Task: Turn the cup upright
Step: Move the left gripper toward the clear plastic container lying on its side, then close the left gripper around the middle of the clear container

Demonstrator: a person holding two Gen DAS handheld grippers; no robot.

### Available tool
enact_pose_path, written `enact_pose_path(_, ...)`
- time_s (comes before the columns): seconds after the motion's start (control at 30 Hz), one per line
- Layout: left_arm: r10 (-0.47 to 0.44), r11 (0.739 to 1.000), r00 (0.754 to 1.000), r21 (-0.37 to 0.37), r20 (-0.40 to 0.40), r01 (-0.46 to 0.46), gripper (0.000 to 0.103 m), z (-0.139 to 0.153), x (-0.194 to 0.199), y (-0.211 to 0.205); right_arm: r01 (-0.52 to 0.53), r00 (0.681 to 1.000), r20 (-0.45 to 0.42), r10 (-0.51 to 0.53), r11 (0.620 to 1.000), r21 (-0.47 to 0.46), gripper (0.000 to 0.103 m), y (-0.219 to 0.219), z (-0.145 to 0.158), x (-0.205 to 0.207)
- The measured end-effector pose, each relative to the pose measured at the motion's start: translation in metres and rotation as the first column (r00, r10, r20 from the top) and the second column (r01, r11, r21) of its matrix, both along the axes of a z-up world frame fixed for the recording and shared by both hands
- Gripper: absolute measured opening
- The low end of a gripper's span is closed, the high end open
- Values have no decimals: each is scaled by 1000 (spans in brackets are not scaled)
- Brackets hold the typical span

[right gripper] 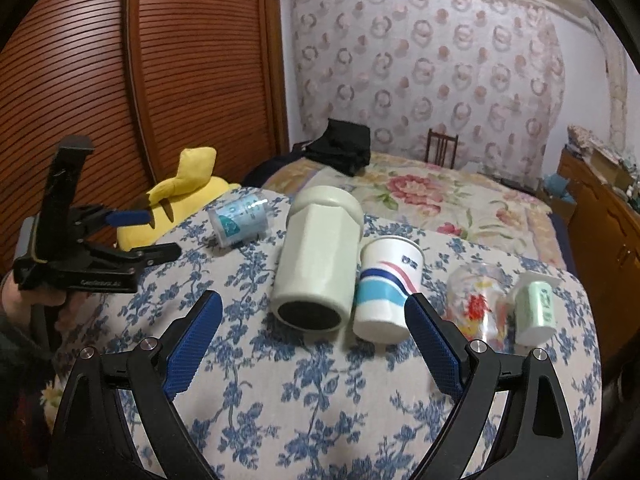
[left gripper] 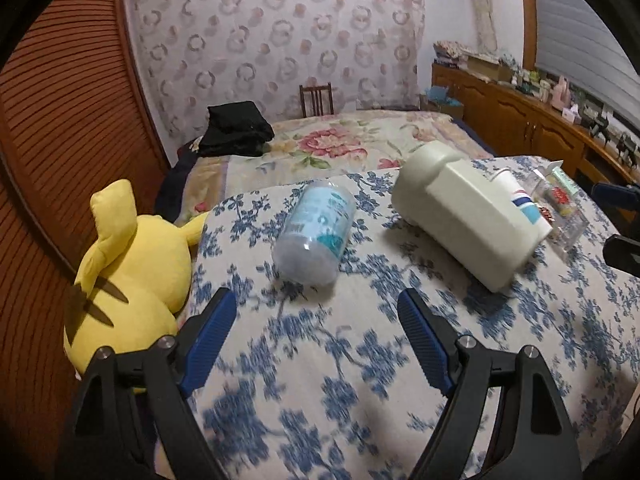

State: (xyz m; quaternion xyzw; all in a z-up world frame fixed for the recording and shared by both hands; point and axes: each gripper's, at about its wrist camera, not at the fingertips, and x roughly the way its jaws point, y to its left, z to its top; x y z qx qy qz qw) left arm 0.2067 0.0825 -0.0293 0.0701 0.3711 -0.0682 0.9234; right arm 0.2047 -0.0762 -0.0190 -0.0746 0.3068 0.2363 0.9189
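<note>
Several cups lie on their sides on a blue-flowered cloth. A clear plastic cup with light-blue print lies just ahead of my open left gripper; it also shows in the right wrist view. A big cream tumbler lies ahead of my open right gripper, its dark end toward me. A white paper cup with blue and red stripes lies beside it. Further right lie a clear glass with a red print and a small white-green cup. My left gripper shows at the left, empty.
A yellow plush toy leans at the cloth's left edge. Behind are a bed with a flowered cover, a black garment, a wooden chair, a slatted wooden door on the left and a cluttered wooden sideboard on the right.
</note>
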Motion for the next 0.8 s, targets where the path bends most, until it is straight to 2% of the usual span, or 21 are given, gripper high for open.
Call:
enact_pose_path(0.27, -12, 999, 998, 42, -59, 14, 83, -7, 52, -3, -6, 1000, -11, 6, 1000, -20, 94, 8, 0, 31)
enact_pose_path(0.53, -9, 1000, 995, 14, -98, 11, 83, -15, 89, -3, -17, 1000, -21, 16, 999, -38, 94, 14, -6, 45)
enact_pose_path(0.8, -9, 1000, 990, -12, -142, 8, 83, -27, 104, -1, -22, 999, -34, 21, 999, -38, 94, 15, -10, 49)
